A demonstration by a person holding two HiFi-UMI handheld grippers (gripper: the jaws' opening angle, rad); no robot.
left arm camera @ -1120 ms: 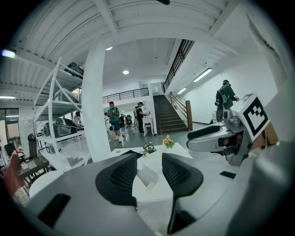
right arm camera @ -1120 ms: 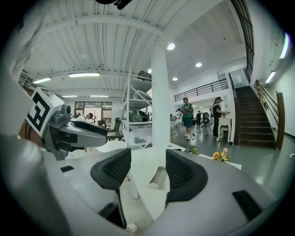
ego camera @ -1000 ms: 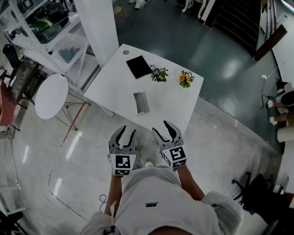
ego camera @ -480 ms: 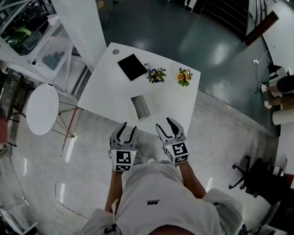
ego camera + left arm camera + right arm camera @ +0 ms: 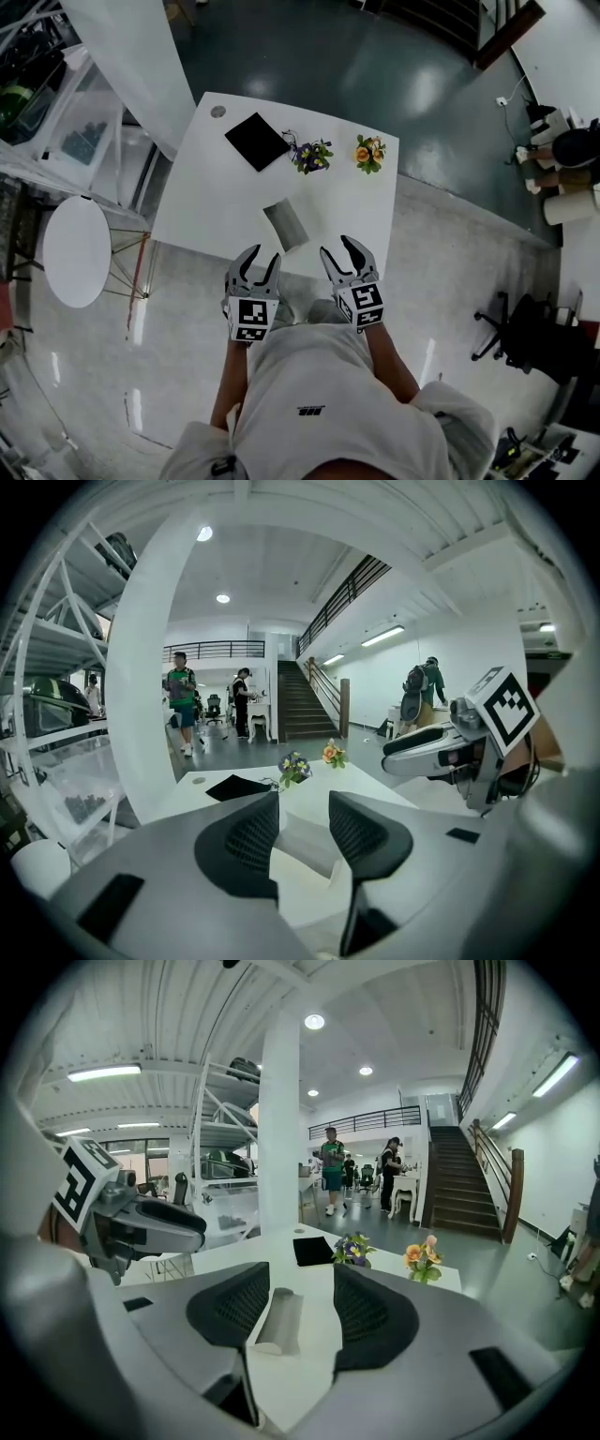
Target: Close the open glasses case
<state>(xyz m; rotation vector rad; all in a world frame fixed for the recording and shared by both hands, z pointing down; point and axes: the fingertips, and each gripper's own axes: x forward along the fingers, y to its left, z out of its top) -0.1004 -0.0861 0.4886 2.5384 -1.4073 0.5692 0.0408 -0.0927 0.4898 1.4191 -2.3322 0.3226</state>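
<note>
A grey glasses case lies open on the white table, near its front edge. In the right gripper view the glasses case shows between the jaws, some way ahead. In the left gripper view part of the glasses case shows pale between the jaws. My left gripper is open, held over the floor just short of the table's edge. My right gripper is open too, level with the table's front edge, right of the case. Neither touches anything.
On the table's far side lie a black flat pad, a purple flower pot and an orange flower pot. A round white stool stands left. A white column rises behind the table. People stand far off.
The person has walked closer to the table: the table and case have slid nearer to both grippers. Both grippers stay open and held forward.
</note>
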